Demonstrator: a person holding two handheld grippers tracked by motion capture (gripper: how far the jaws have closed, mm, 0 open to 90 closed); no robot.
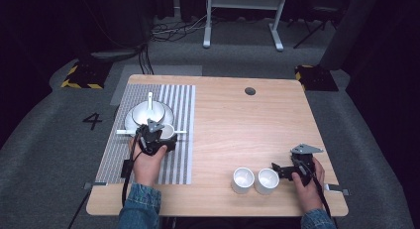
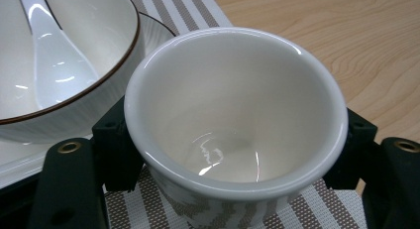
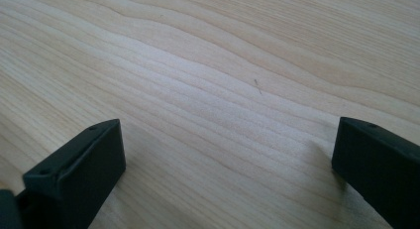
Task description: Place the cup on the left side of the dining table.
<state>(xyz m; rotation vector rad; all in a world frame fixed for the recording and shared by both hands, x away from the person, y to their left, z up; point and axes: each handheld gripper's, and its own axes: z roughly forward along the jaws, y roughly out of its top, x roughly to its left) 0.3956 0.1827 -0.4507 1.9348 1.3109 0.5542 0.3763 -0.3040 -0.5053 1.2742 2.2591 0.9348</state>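
Observation:
My left gripper (image 1: 165, 136) is shut on a small white cup (image 2: 233, 115) over the striped placemat (image 1: 178, 154), with one black jaw pressed to each side of it. Just behind the cup stands a white bowl (image 1: 148, 111) with a dark rim, and a white spoon (image 2: 54, 65) lies in it. Two more white cups (image 1: 242, 180) (image 1: 266, 181) stand side by side near the front edge of the wooden table (image 1: 247, 125). My right gripper (image 1: 277, 169) sits just right of them, open, with bare wood between its jaws (image 3: 228, 154).
The bowl rests on a white plate (image 1: 130, 121) at the back of the placemat. A thin white strip (image 1: 124, 132) lies across the mat by the cup. A dark round hole (image 1: 250, 91) marks the far side of the table.

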